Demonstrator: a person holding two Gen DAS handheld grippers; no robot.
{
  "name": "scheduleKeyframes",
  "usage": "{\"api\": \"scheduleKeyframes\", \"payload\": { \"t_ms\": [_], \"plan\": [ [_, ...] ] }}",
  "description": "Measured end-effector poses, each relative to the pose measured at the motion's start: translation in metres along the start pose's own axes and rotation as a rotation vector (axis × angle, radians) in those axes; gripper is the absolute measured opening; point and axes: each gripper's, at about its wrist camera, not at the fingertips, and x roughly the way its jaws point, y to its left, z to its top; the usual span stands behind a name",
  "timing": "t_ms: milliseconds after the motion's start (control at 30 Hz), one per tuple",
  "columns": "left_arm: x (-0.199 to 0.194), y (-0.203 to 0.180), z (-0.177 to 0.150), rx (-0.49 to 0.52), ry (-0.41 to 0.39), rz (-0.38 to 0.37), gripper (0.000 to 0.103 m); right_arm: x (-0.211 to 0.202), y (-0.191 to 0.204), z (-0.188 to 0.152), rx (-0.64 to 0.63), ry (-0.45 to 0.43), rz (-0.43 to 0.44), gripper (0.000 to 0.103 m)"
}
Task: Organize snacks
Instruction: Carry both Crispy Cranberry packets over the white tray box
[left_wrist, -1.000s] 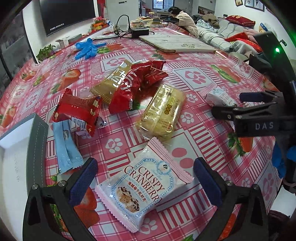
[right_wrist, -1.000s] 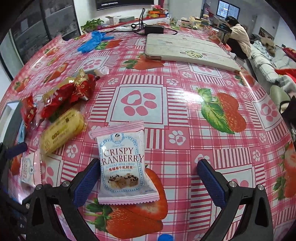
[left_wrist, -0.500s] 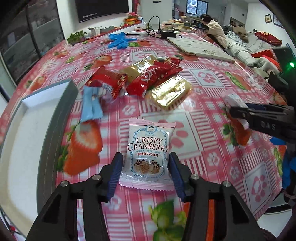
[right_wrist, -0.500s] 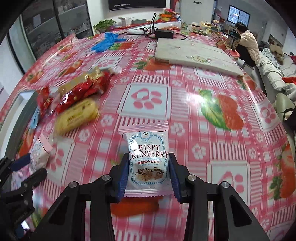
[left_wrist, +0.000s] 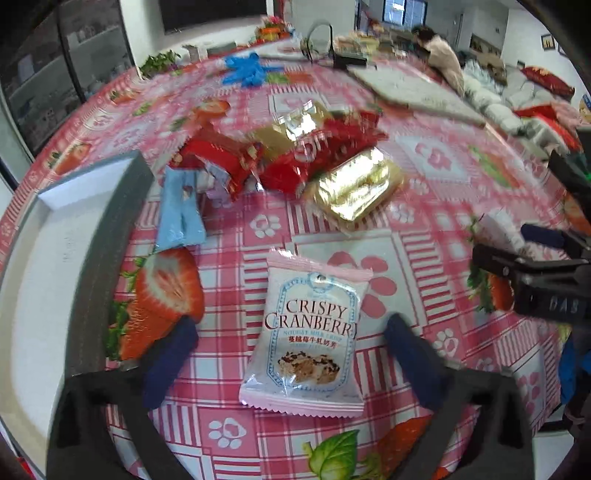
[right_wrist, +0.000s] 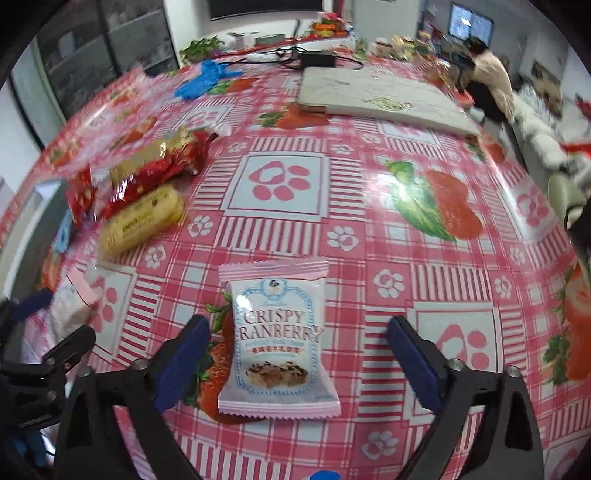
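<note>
In the left wrist view, the heap of red wrappers (left_wrist: 295, 162) beyond the jaws is smeared by blur, and no print on them can be read. The white tray (left_wrist: 48, 266) left of the jaws is cut off by the frame edge. The last letter on the cranberry packet (left_wrist: 306, 332) between the jaws is lost at its curved side. In the right wrist view, the second cranberry packet (right_wrist: 277, 339) has its first letter hidden, and a pale packet (right_wrist: 74, 302) far left of the jaws is too blurred to identify. The seated person (right_wrist: 487, 74) beyond the desk (right_wrist: 369, 221) is too small to make out.
</note>
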Motion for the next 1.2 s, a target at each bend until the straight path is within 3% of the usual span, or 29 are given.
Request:
{"api": "scheduleKeyframes", "payload": {
  "t_ms": [300,433,500,533,567,600,633,767,867,1200],
  "plan": [
    [-0.001,-0.001,-0.002,0.02,-0.022,-0.015,0.103,0.002,0.0,-0.005,-0.02,-0.031,0.01,0.103],
    [0.001,-0.002,0.0,0.005,0.002,-0.007,0.103,0.002,0.0,-0.001,-0.019,-0.003,0.01,0.103],
    [0.0,-0.004,0.003,-0.004,0.018,-0.006,0.095,0.001,0.002,0.002,-0.015,0.021,0.002,0.101],
    [-0.002,-0.005,0.003,-0.001,0.017,-0.008,0.09,0.0,0.003,0.003,-0.015,0.026,0.004,0.092],
    [-0.005,-0.007,0.003,0.004,0.014,-0.012,0.074,-0.002,0.005,0.004,-0.021,0.026,0.007,0.074],
    [-0.01,-0.008,0.003,0.008,0.006,-0.012,0.062,-0.007,0.007,0.005,-0.031,0.018,0.012,0.062],
    [-0.011,-0.009,0.004,0.007,0.007,-0.018,0.044,-0.01,0.008,0.005,-0.031,0.018,0.017,0.04],
    [-0.021,0.002,0.0,-0.055,0.02,-0.087,0.044,-0.016,0.005,0.004,0.017,0.031,0.093,0.04],
    [-0.038,0.007,-0.006,-0.062,-0.014,-0.084,0.044,-0.028,0.004,0.0,0.044,0.015,0.151,0.04],
    [-0.09,0.05,-0.011,-0.144,-0.114,-0.068,0.044,-0.069,0.05,0.012,-0.045,-0.041,0.196,0.04]
  ]
}}
